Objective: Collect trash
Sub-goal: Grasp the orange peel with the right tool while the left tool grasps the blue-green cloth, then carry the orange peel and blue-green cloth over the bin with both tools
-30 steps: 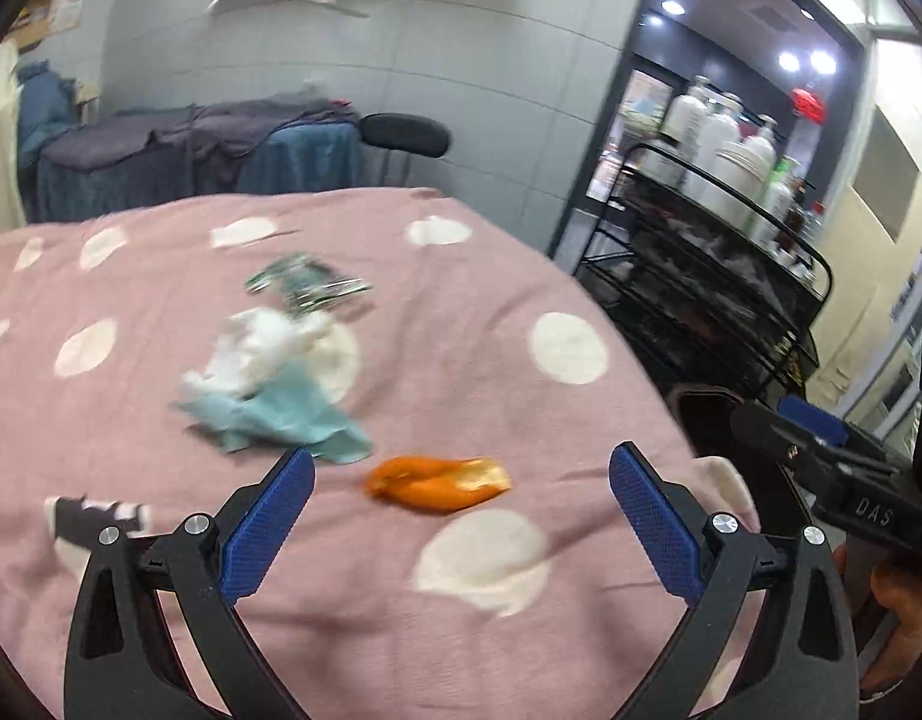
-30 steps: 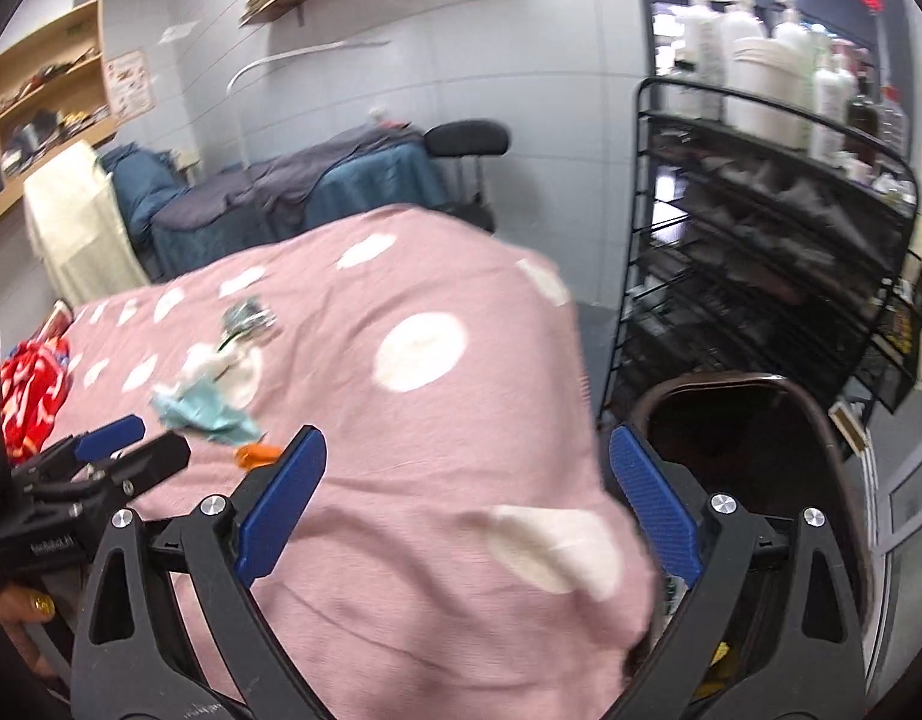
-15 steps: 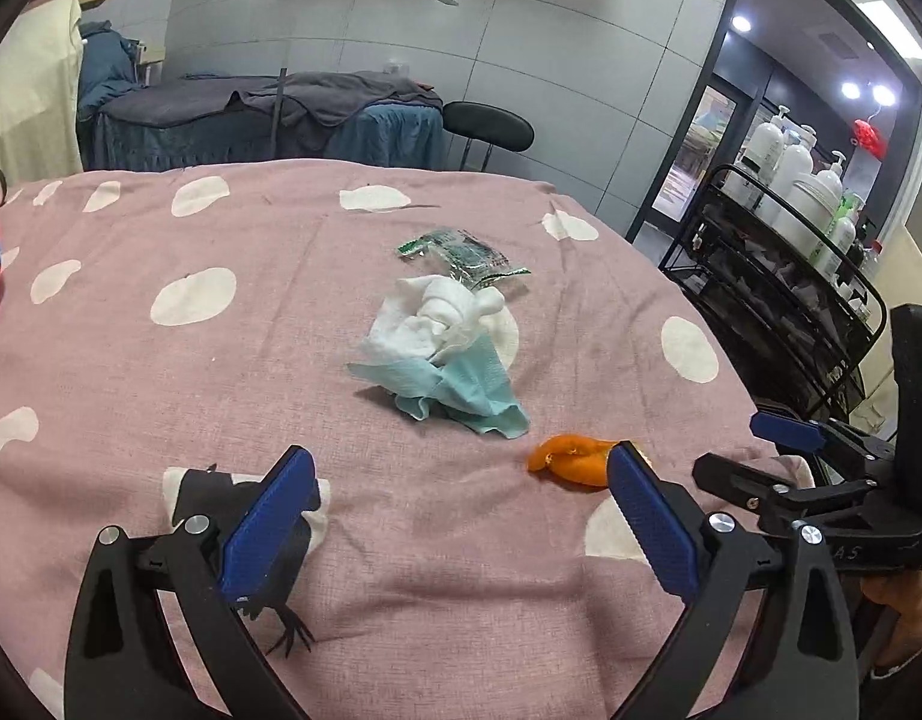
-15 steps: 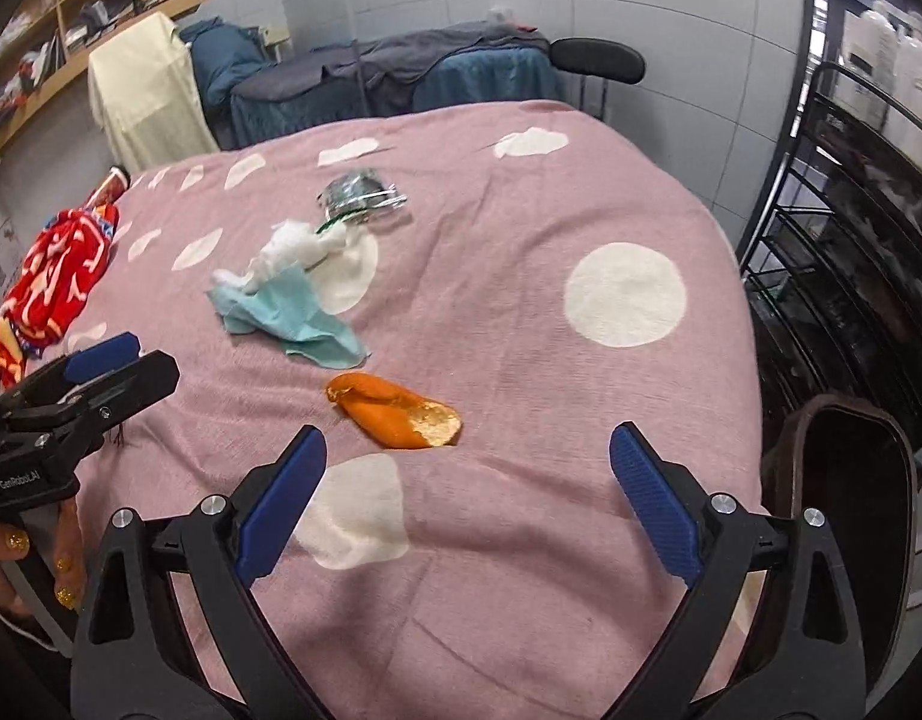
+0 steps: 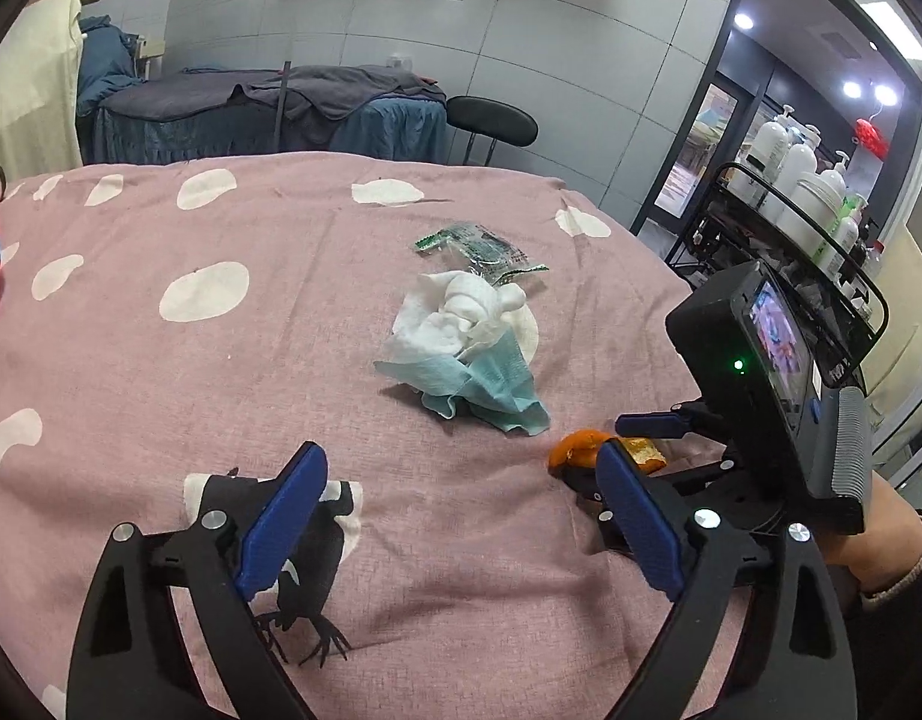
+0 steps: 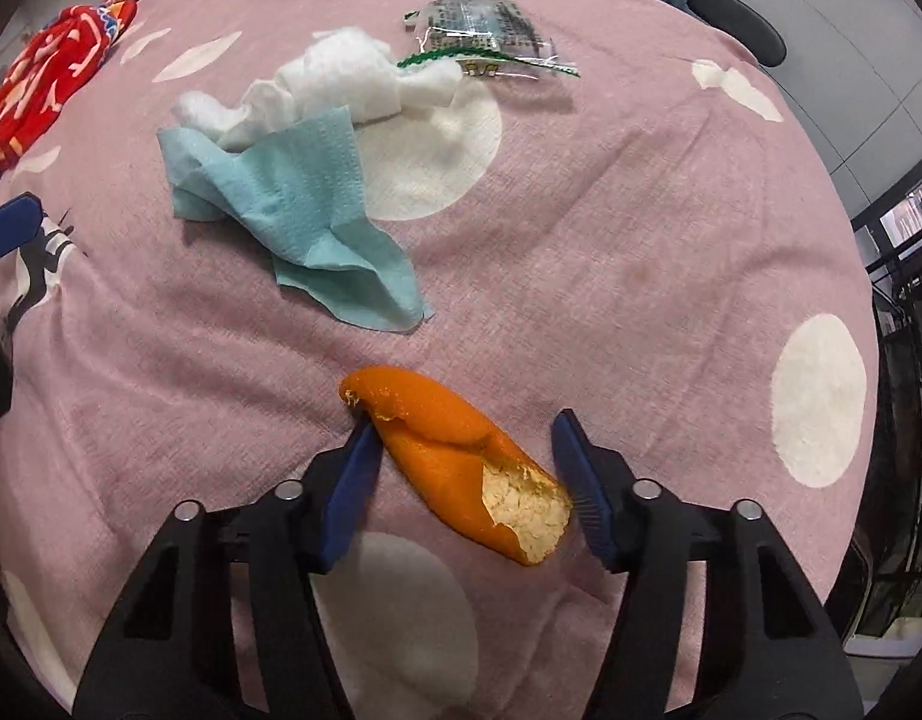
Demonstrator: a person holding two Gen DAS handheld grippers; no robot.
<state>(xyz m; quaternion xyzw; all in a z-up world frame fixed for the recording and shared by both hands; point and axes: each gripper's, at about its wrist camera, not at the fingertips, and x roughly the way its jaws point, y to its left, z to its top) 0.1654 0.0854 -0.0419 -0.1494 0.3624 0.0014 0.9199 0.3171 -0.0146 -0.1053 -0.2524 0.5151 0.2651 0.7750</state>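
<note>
Right gripper [image 6: 461, 474] fingers have just been closing around the orange peel [image 6: 455, 456] near the bed's [image 6: 641, 240] right edge; left pad touching, right pad not yet. Peel looks light, curled, bendy: pinch mid-length. Left gripper [image 5: 455, 516] fingers spread, empty. Farther in: teal tissue [image 6: 305, 216], white tissue [image 6: 335, 78], wrapper [image 6: 485, 30].

The right tongs [image 6: 467, 468], closing, straddle the orange peel [image 6: 455, 456] on the pink blanket [image 6: 641, 240].

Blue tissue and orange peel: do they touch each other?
Apart. The right wrist view shows pink blanket between the blue tissue and the orange peel.
</note>
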